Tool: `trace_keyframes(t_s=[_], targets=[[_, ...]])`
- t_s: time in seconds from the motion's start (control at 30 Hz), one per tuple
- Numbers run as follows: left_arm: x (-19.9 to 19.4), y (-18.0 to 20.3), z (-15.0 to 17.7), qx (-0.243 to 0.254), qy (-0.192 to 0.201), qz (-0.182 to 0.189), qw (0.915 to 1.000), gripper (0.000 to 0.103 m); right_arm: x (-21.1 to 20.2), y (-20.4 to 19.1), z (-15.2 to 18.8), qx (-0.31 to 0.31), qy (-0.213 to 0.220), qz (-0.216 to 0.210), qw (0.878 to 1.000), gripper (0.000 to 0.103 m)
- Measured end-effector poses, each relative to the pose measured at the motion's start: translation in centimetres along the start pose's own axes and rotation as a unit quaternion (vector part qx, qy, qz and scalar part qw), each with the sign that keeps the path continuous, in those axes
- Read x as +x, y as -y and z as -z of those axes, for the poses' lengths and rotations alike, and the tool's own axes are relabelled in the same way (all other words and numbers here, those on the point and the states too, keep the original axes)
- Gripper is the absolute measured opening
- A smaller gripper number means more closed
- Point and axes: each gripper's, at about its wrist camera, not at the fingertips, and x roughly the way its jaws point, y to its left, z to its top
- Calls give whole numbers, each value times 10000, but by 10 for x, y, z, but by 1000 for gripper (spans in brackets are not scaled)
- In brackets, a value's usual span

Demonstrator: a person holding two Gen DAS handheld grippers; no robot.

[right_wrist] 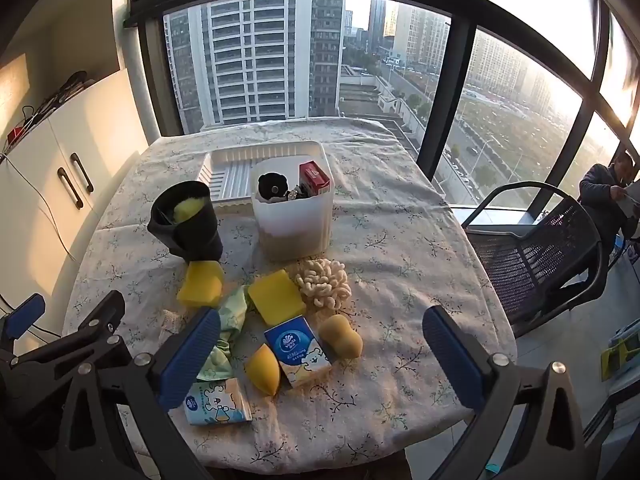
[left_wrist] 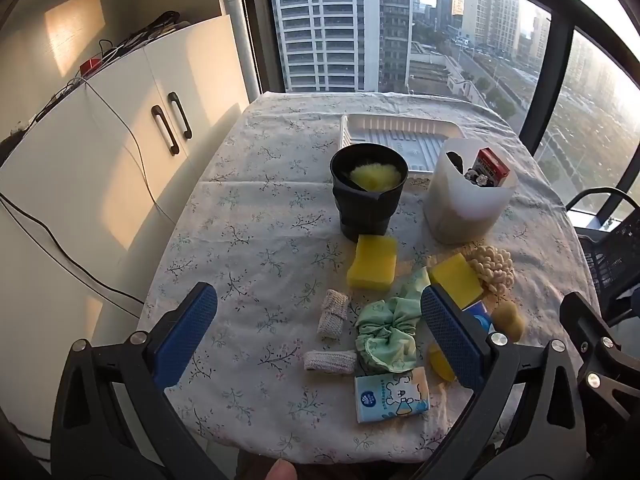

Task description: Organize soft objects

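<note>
both grippers wide open, empty. i see the green scrunchie [left_wrist: 386, 334] lying between them, near side of the black cup [left_wrist: 367, 192]; left gripper [left_wrist: 320, 336] nearer.

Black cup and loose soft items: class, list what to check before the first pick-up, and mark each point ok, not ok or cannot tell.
1. Left gripper jaws wide apart, nothing between them: ok.
2. Right gripper jaws wide apart, nothing held: ok.
3. Black cup upright: ok.
4. Room left in the cup: cannot tell; a yellow puff already lies in it.
5. Soft items free to grasp: not ok for all; the green scrunchie lies against a sponge and a tissue pack.
6. White bin upright, clear of the sponges: ok.
</note>
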Motion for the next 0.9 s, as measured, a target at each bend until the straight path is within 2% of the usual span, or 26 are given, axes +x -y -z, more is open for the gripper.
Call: trace_keyframes(t_s=[0.9], targets=[[-3,-1,1,-38,22,97,9999,103,-2,-1,-3,51,-3,-63,10000,103]])
